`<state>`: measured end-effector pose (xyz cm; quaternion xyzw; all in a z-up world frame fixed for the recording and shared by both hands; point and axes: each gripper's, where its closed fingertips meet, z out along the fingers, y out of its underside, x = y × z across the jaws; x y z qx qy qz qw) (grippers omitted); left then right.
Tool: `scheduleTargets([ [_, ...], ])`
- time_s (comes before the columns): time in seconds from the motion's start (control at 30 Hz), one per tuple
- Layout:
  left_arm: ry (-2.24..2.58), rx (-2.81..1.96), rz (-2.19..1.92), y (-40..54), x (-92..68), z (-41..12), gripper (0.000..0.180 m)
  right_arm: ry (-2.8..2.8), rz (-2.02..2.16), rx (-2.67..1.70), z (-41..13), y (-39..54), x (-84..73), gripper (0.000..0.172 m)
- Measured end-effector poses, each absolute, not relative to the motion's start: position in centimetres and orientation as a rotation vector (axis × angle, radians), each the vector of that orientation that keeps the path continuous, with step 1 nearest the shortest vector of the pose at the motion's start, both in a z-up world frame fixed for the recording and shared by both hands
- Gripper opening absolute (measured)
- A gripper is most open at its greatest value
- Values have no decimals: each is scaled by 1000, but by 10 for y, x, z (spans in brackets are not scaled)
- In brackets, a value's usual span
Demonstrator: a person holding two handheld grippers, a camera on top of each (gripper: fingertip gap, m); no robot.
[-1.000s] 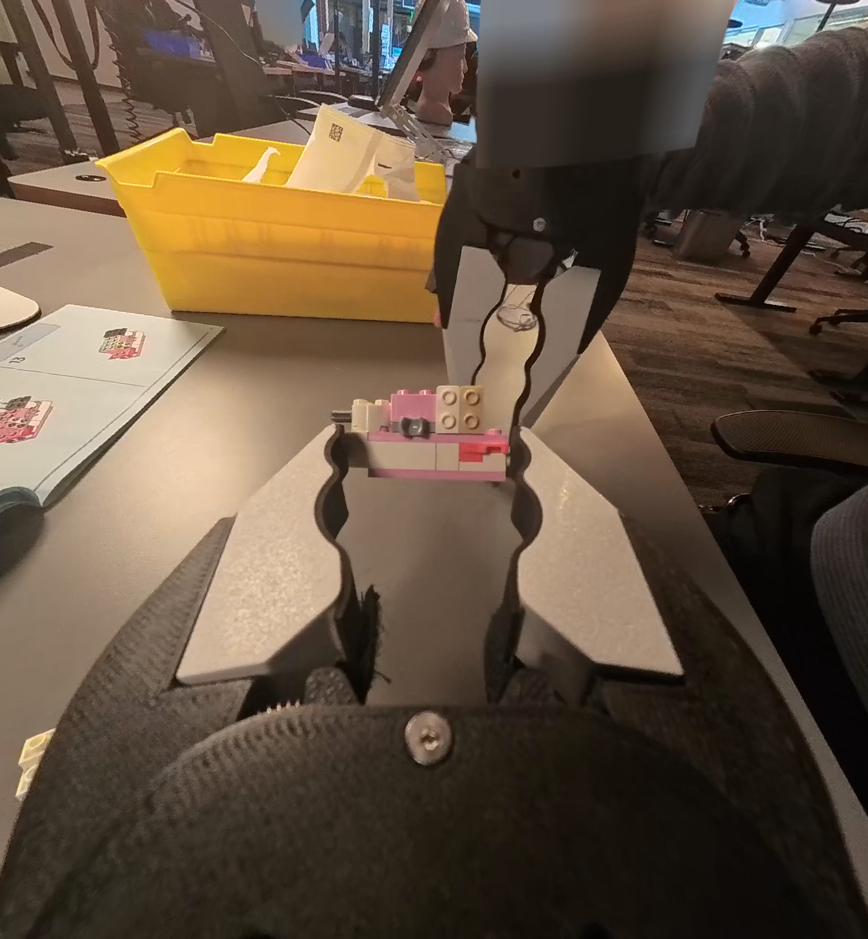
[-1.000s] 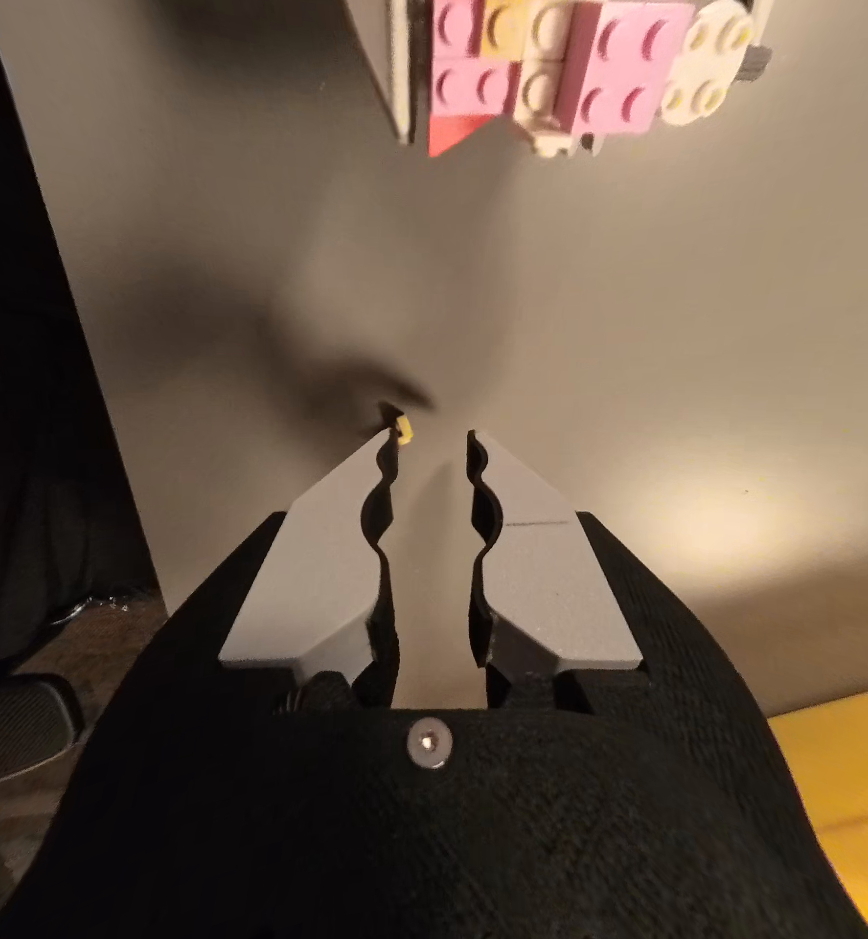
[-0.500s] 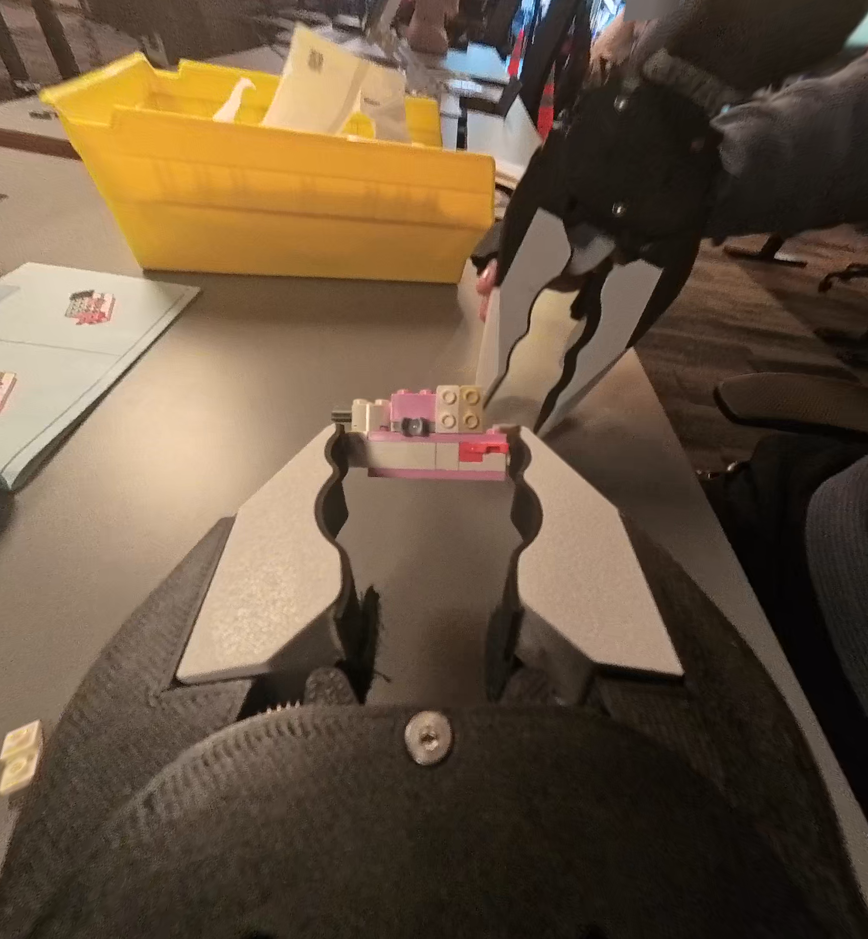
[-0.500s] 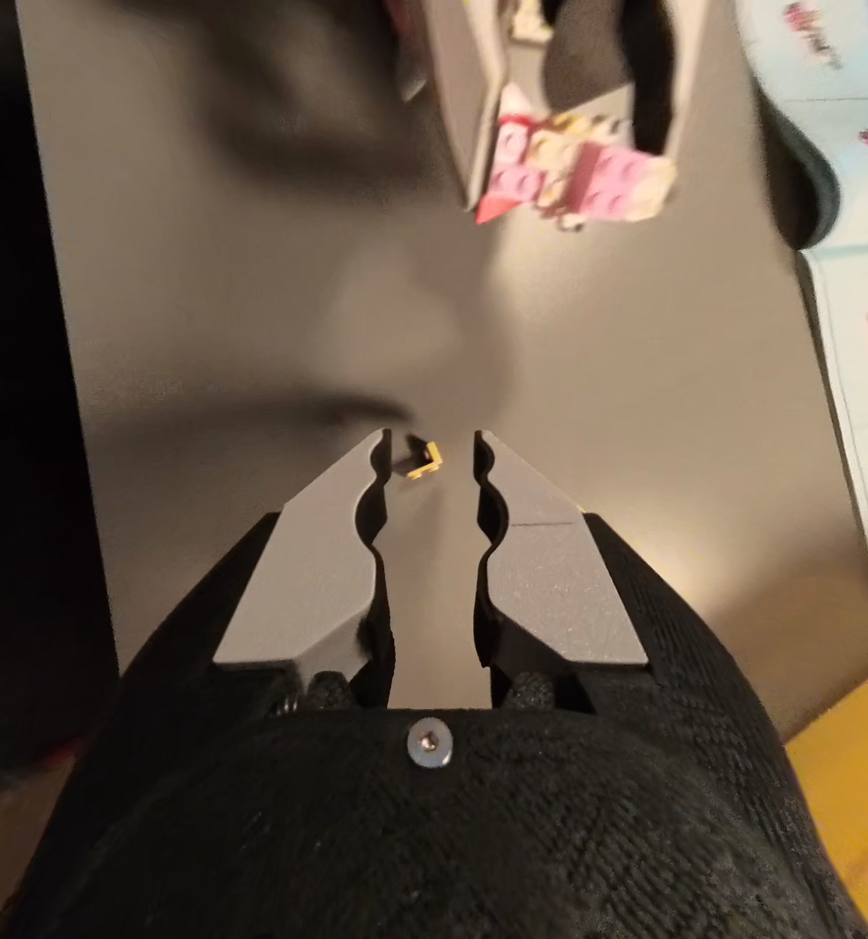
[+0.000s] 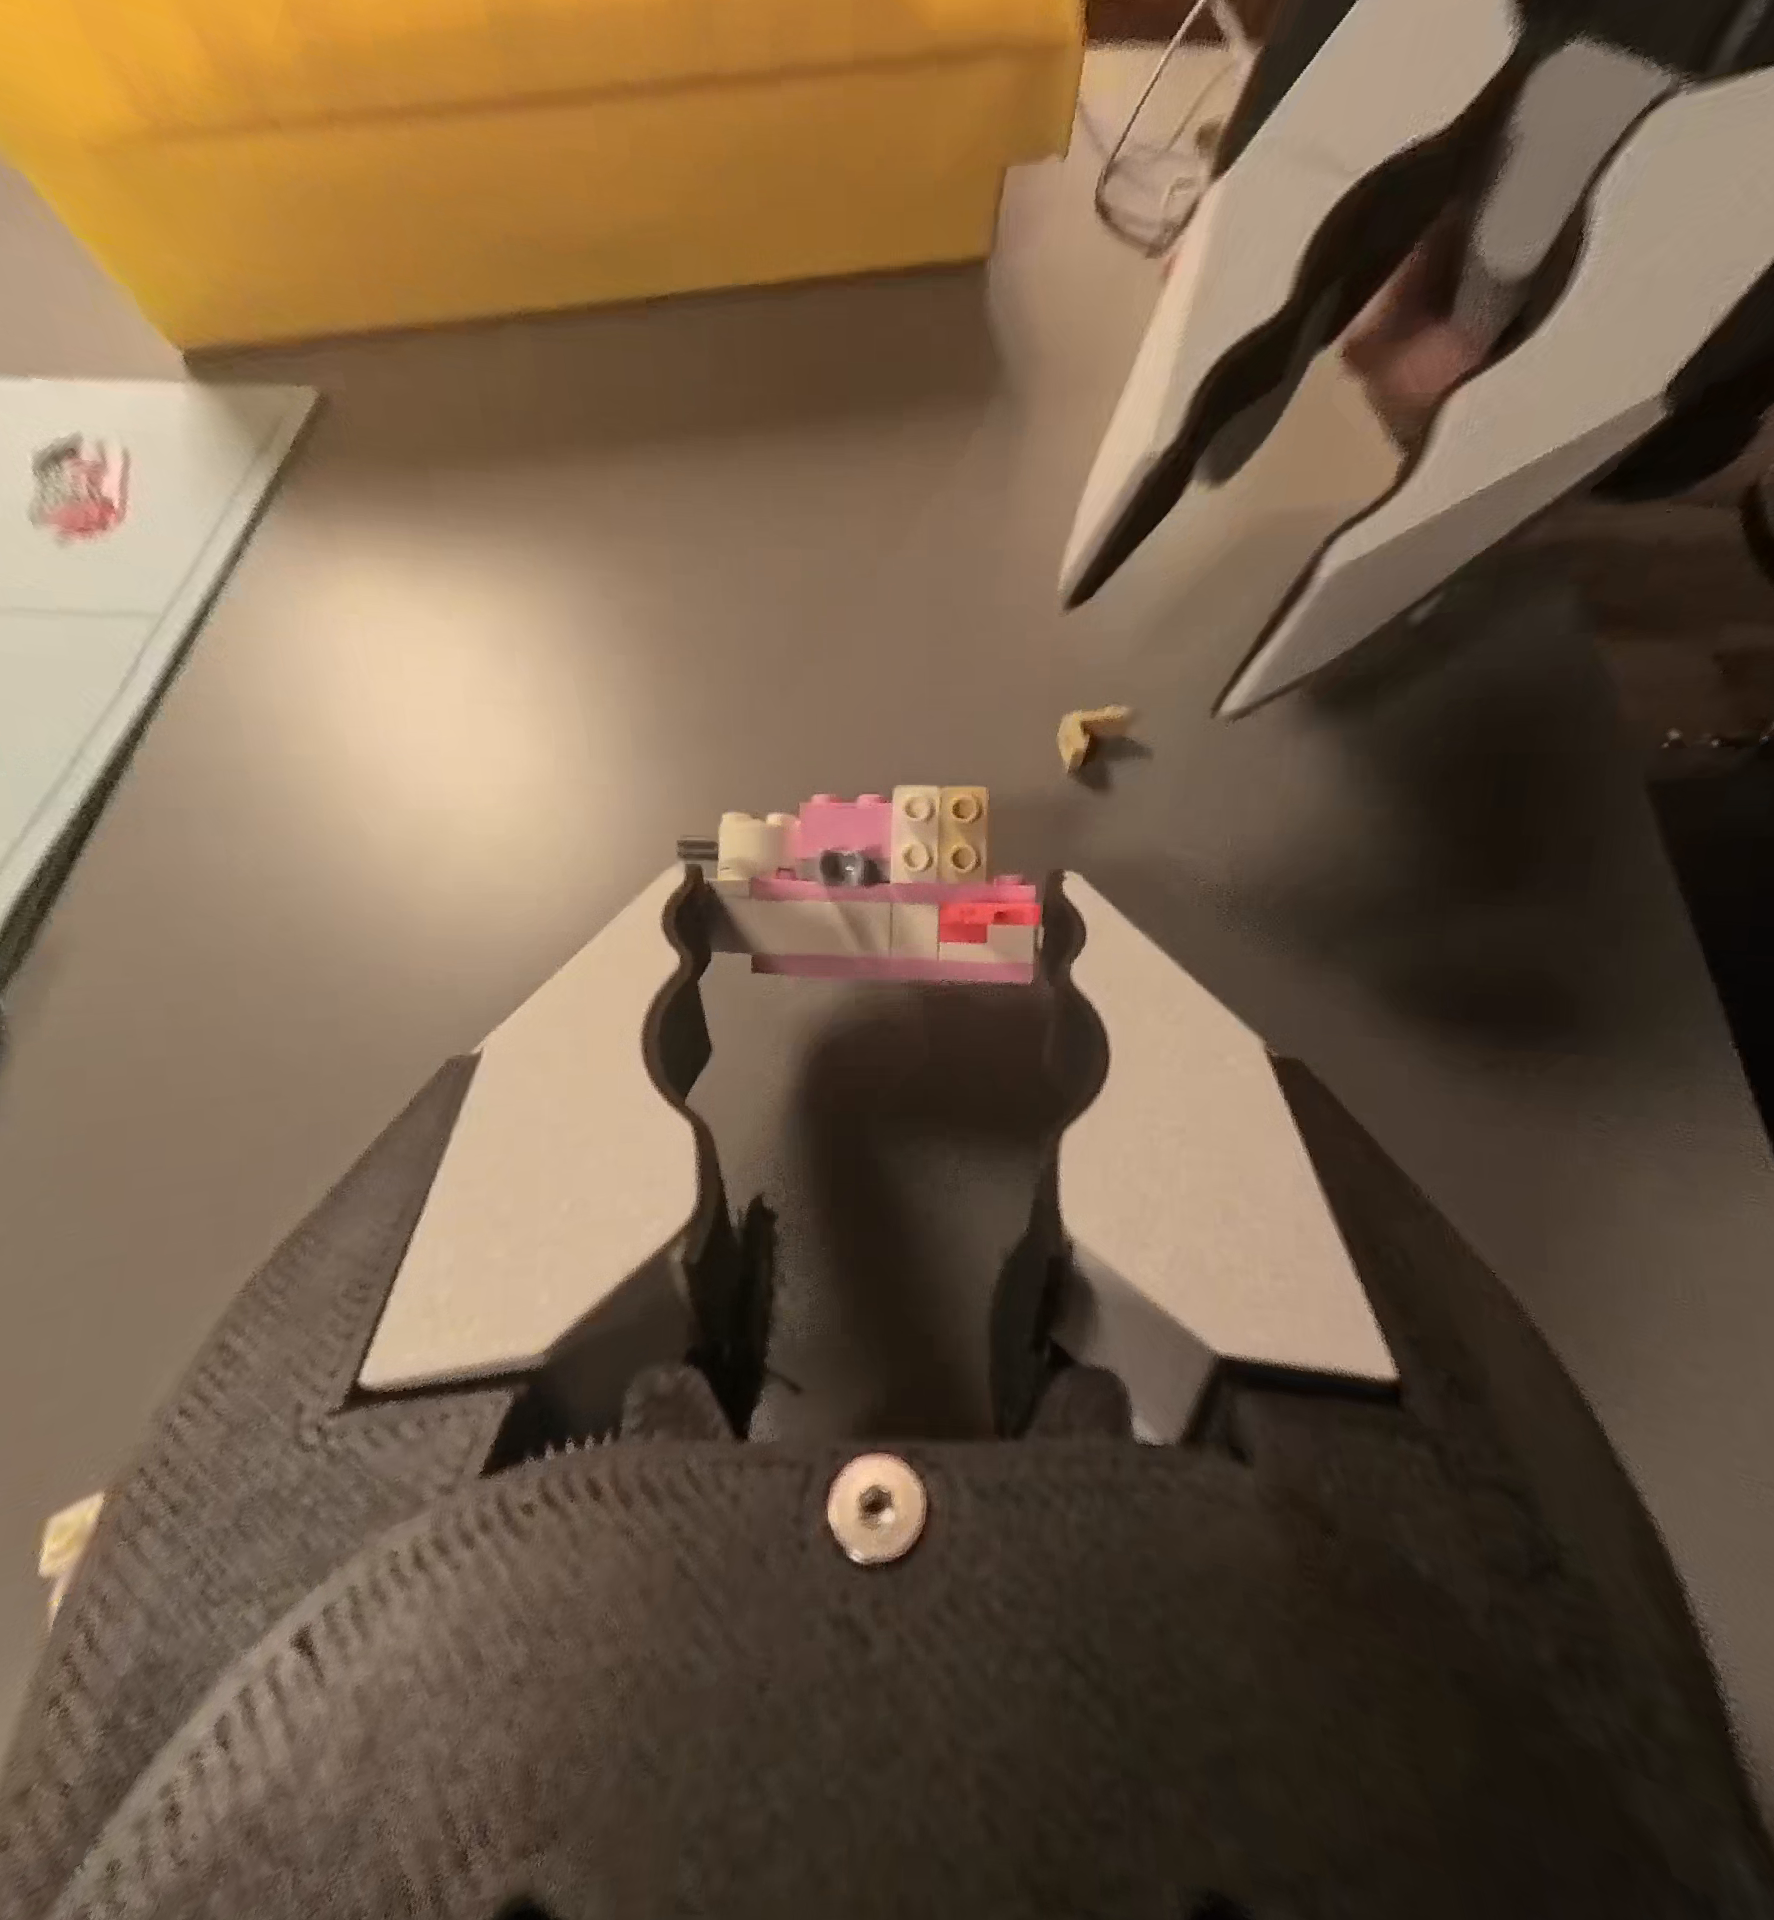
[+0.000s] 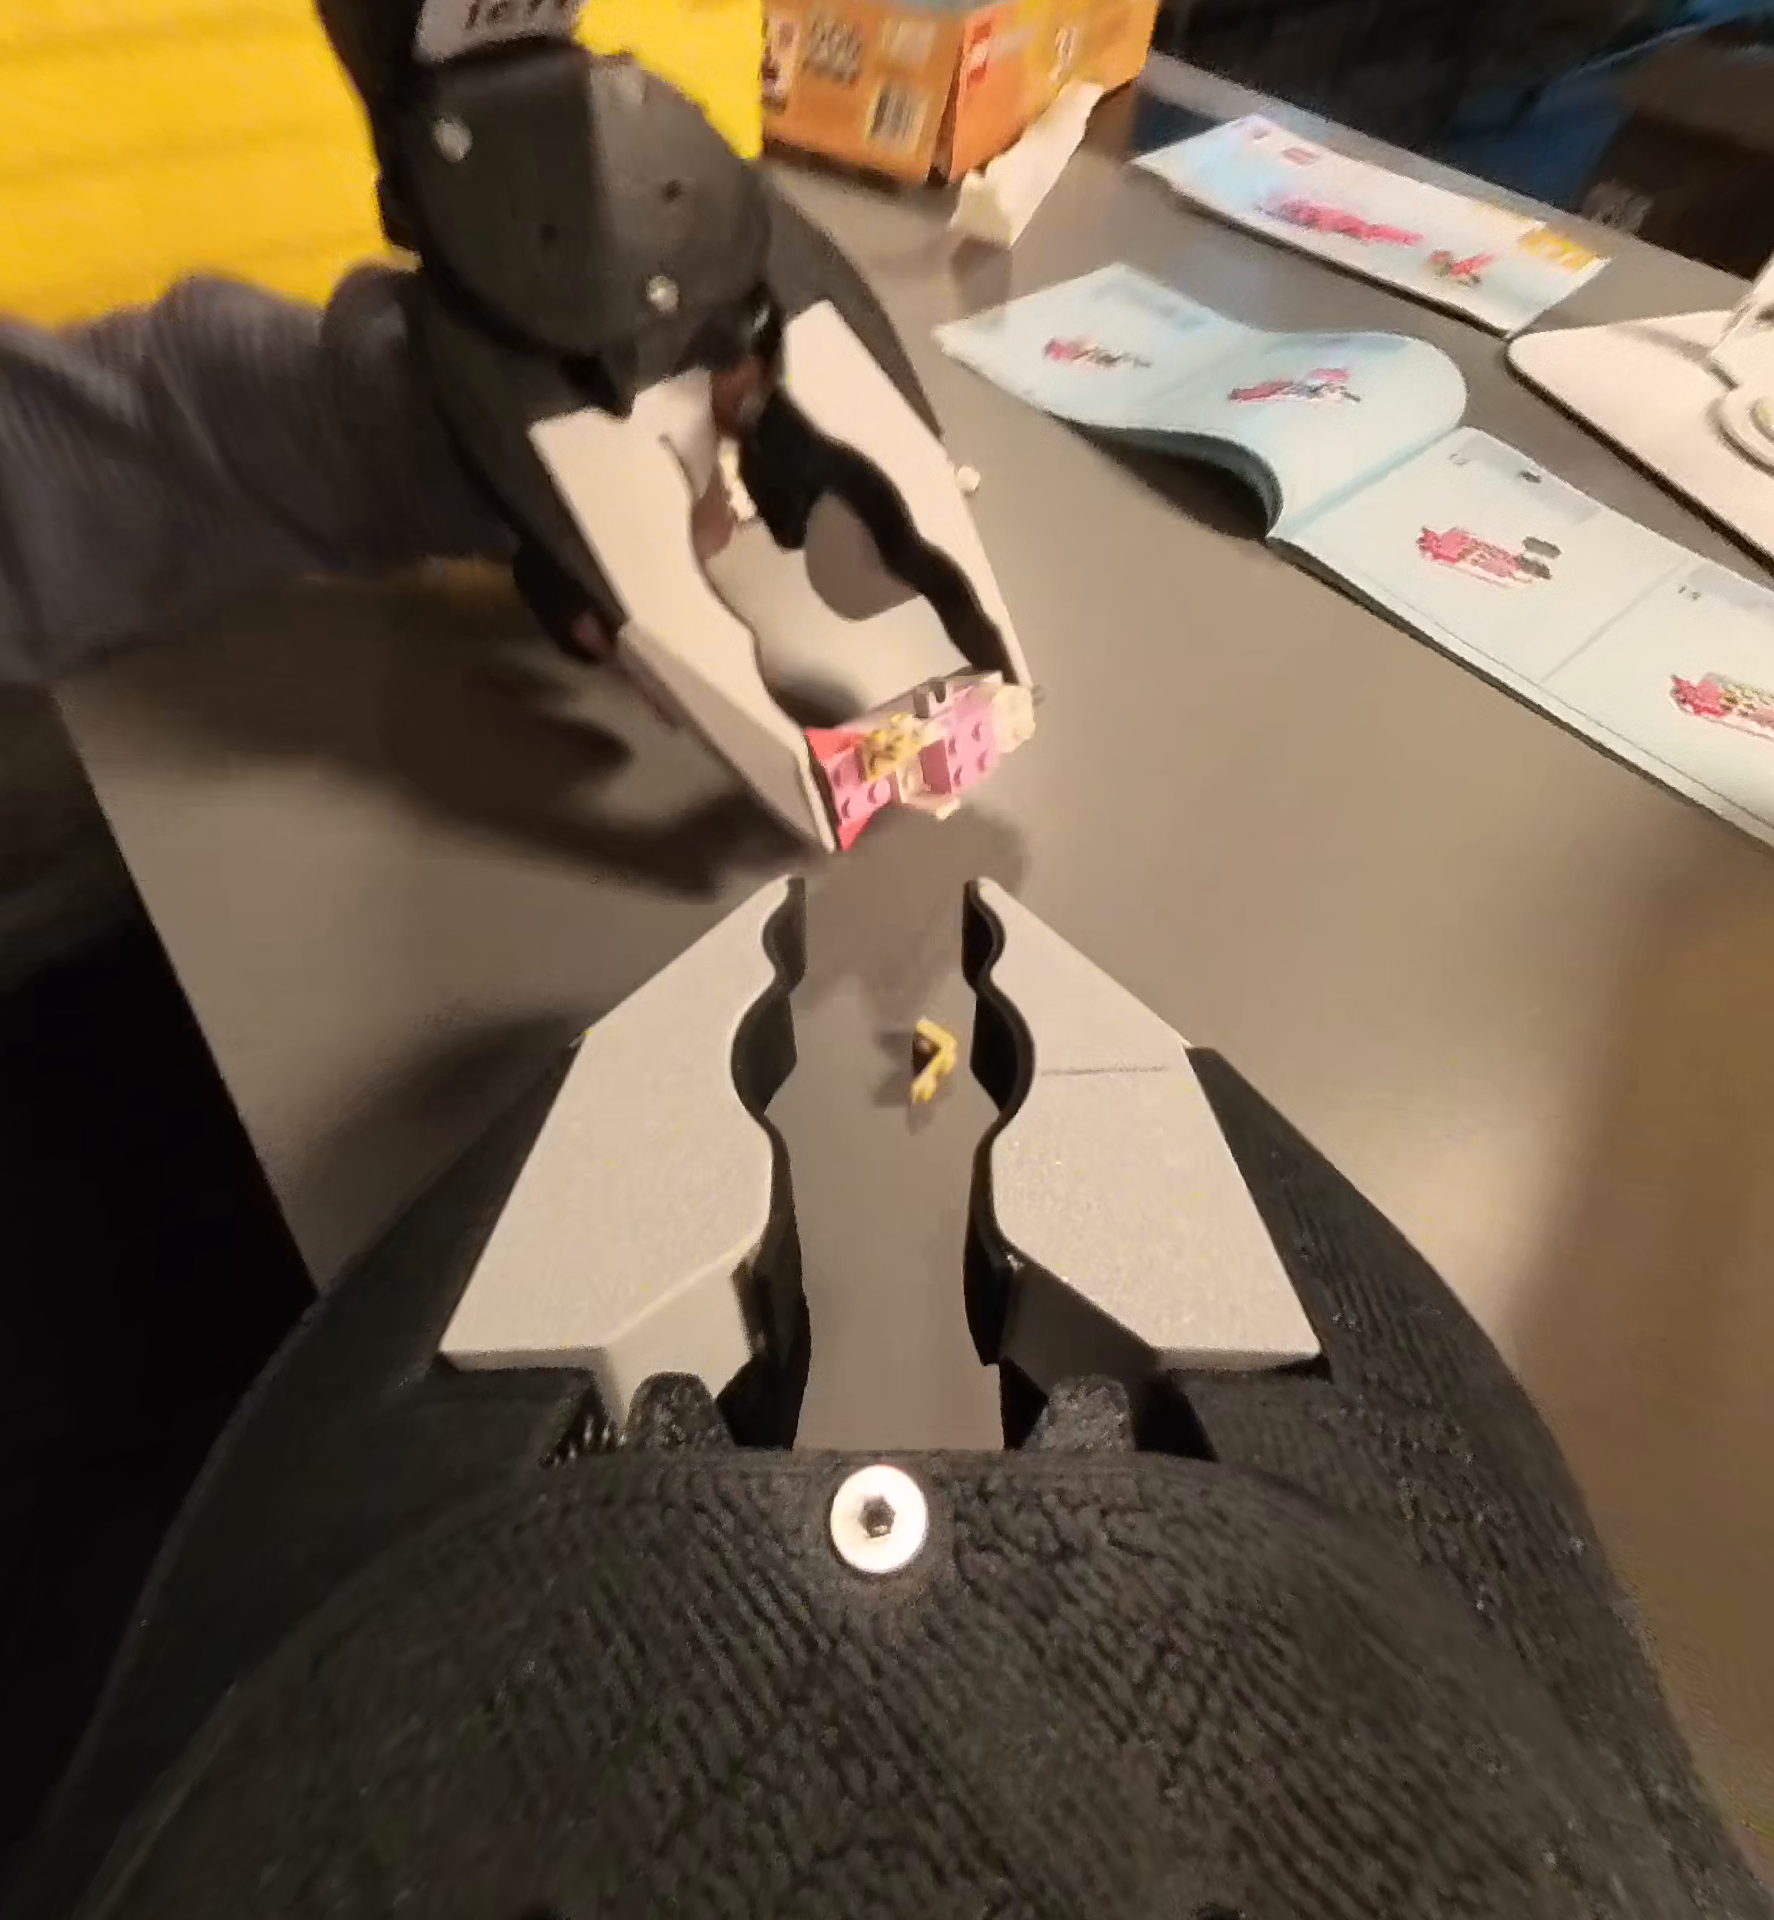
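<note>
My left gripper point(image 5: 878, 894) is shut on a small brick assembly point(image 5: 862, 914) of pink, white, tan and red bricks, with both pads against its ends. It holds the assembly just above the grey table point(image 5: 447, 727). The assembly also shows in the right wrist view point(image 6: 904, 753), held in the left gripper point(image 6: 914, 748). My right gripper point(image 6: 881, 888) is open and holds nothing. A tiny tan angled piece point(image 6: 933, 1060) lies on the table under the gap between its fingers, touching neither pad. In the left wrist view this piece point(image 5: 1096, 727) lies just below the right gripper point(image 5: 1145, 655).
A yellow bin point(image 5: 550, 156) stands at the back of the table. An open instruction booklet point(image 6: 1382, 499) lies to one side, with an orange box point(image 6: 945, 73) and a white stand base point(image 6: 1745, 416) beyond. A small white brick point(image 5: 67, 1558) lies near me. The table edge point(image 5: 1693, 935) is close on the right.
The tan piece was at my right gripper's fingertip, then loose between the tips, and now lies on the table. Both grippers have tilted and moved. The left keeps its hold.
</note>
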<state>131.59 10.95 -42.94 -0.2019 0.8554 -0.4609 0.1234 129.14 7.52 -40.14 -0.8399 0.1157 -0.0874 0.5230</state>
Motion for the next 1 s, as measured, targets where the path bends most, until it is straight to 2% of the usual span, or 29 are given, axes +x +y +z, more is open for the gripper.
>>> scheduleTargets([
  [0.17,2135,-499,-1366,113,1329,-396,64,555,103,-1813,-377,107,1300,21],
  [0.3,1999,-467,-1304,117,1332,-386,63,578,35,-1806,-373,119,1309,16],
  [0.43,1860,-457,-1311,122,1335,-370,63,666,26,-1706,-366,119,1326,49],
  [0.5,1812,-419,-1289,122,1334,-365,63,658,96,-1685,-366,127,1326,51],
  [0.6,1774,-385,-1269,120,1334,-361,64,613,111,-1665,-361,137,1327,34],
  [0.7,1753,-388,-1256,122,1336,-359,63,577,119,-1713,-365,147,1327,26],
  [0.83,1776,-425,-1254,130,1340,-364,63,547,78,-1808,-371,152,1333,25],
  [0.93,1915,-493,-1201,139,1344,-382,95,535,-118,-1984,-392,143,1352,25],
  [1.0,1964,-539,-1213,145,1344,-388,103,525,-213,-2115,-409,135,1361,25],
])
